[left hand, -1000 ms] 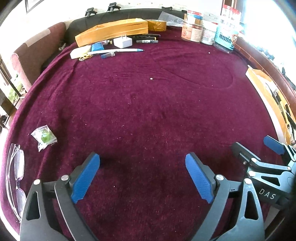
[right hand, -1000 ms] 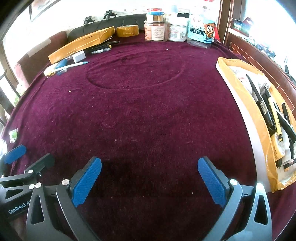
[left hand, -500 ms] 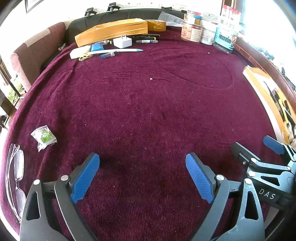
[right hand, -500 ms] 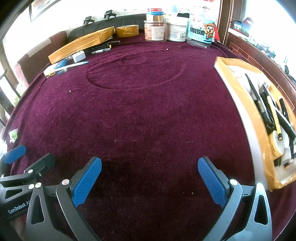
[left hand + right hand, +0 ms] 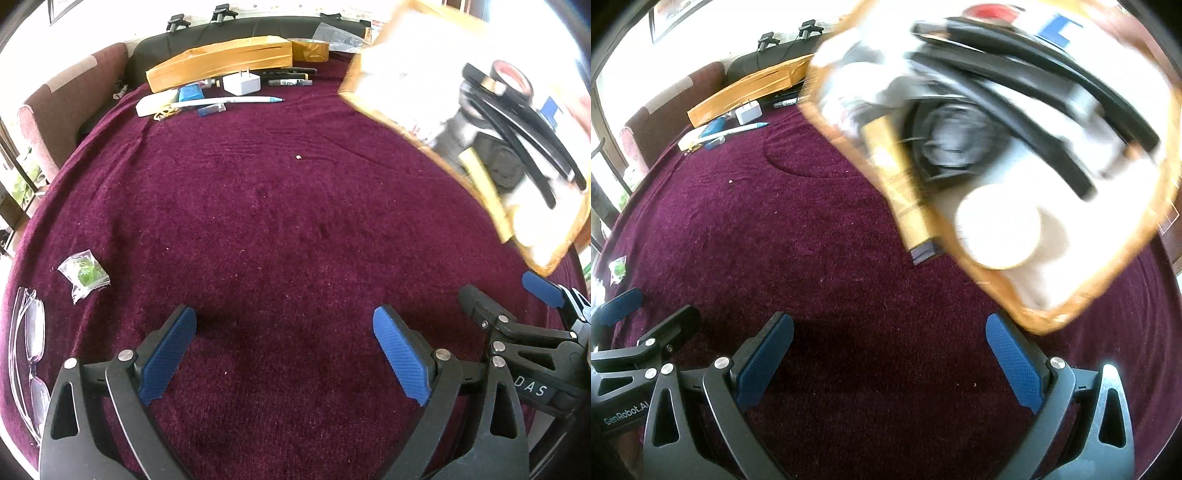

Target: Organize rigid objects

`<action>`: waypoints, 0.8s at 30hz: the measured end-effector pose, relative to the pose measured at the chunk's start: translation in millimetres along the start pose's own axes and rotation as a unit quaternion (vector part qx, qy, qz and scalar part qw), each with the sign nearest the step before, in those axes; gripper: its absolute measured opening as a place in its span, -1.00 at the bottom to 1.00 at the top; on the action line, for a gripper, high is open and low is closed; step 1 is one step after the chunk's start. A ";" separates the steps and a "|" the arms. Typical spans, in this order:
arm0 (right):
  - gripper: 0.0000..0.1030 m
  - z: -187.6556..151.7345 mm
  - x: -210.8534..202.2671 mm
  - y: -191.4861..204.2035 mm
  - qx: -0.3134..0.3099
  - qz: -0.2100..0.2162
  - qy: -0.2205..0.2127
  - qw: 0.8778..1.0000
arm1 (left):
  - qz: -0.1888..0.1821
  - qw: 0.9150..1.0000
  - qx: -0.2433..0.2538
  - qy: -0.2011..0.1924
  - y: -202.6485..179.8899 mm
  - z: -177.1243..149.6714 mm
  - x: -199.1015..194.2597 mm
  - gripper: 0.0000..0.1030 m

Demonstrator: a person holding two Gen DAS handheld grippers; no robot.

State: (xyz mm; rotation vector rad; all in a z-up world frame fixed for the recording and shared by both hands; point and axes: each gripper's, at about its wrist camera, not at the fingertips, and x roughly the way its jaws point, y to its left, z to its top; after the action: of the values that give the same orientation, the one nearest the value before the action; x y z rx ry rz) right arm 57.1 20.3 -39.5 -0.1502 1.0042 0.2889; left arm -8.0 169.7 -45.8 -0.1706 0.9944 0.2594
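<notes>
Maroon tablecloth point(image 5: 280, 221) spans the field. One tan tray point(image 5: 1071, 295), tilted and blurred at 1–3 o'clock, already holds black pens, tape and a pale disc. One long tan box point(image 5: 218, 61), one charger point(image 5: 242, 83) and one white pen point(image 5: 229, 100) sit unsorted at 11–12 o'clock: sorting appears partly done. Left gripper point(image 5: 284, 354) and right gripper point(image 5: 890, 362), both spread, empty, hover at 6 o'clock.

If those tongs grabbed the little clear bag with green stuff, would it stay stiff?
Probably not. The clear bag looks like thin crinkled film, so it would likely flop and crumple. It seems light, lying flat on the cloth, and might slip between smooth pads.
</notes>
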 end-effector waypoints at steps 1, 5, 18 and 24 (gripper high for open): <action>0.98 -0.1 0.0 0.0 0.000 0.000 0.000 1.000 | 0.000 1.000 0.000 0.000 -0.4 0.0 0.0 0.90; 0.98 0.0 0.1 -0.6 -0.001 0.000 -0.001 1.000 | 0.000 1.000 -0.001 0.000 -0.6 0.0 -0.2 0.90; 0.98 0.7 -4.0 -2.7 -0.001 -0.002 -0.001 1.000 | -0.003 1.000 0.001 0.001 -0.2 -0.7 -0.7 0.91; 0.98 -0.6 -4.0 -3.7 -0.001 -0.003 -0.001 1.000 | -0.003 1.000 0.000 0.001 -0.1 -0.5 -0.9 0.91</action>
State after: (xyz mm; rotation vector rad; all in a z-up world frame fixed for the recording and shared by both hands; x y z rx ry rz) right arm 55.7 15.9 -36.4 -0.1545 1.0012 0.2850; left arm -8.9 169.3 -45.3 -0.1742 0.9954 0.2529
